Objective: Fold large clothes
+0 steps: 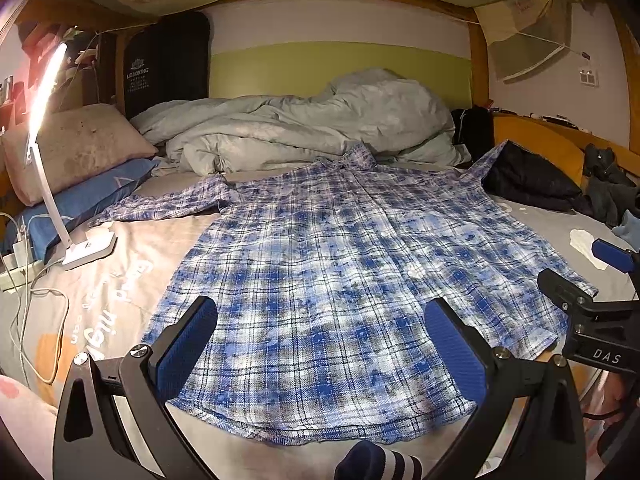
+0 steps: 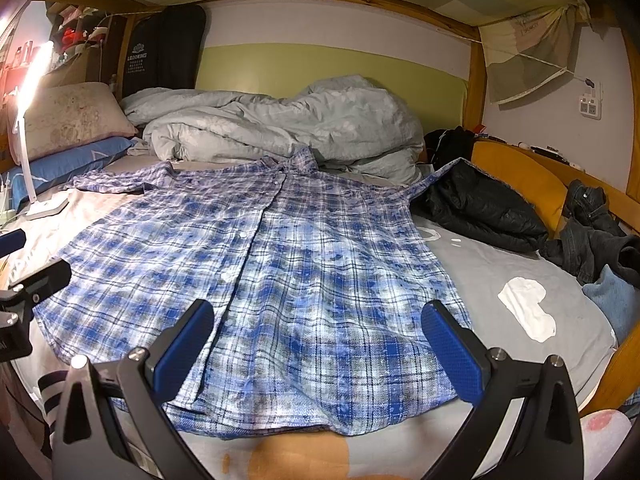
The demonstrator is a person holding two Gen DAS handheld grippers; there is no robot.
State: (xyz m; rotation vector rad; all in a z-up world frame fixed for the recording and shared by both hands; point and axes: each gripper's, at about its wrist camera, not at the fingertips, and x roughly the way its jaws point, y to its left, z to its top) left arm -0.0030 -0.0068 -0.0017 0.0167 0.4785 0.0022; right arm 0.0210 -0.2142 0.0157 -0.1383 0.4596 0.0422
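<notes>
Both grippers hang over the near hem, jaws spread wide and holding nothing. Between the fingers of the left gripper [image 1: 320, 344] lies the left half of the hem; the right gripper [image 2: 318, 346] frames the right half, just beside the button placket.

Outward from there the shirt [image 1: 340, 264] lies flat and face up on the bed [image 1: 132, 248], hem toward the jaws, collar [image 1: 358, 154] far off against the duvet [image 1: 304, 124]. Its long axis runs straight away from both cameras. One sleeve [image 1: 168, 202] stretches left toward the lamp [image 1: 86, 246]; the other sleeve [image 2: 434, 180] runs right and ends at the jacket [image 2: 480, 208].

Each gripper looks nearer to the sleeve on its own side, so a lengthwise fold would likely begin with a reach forward and outward.
</notes>
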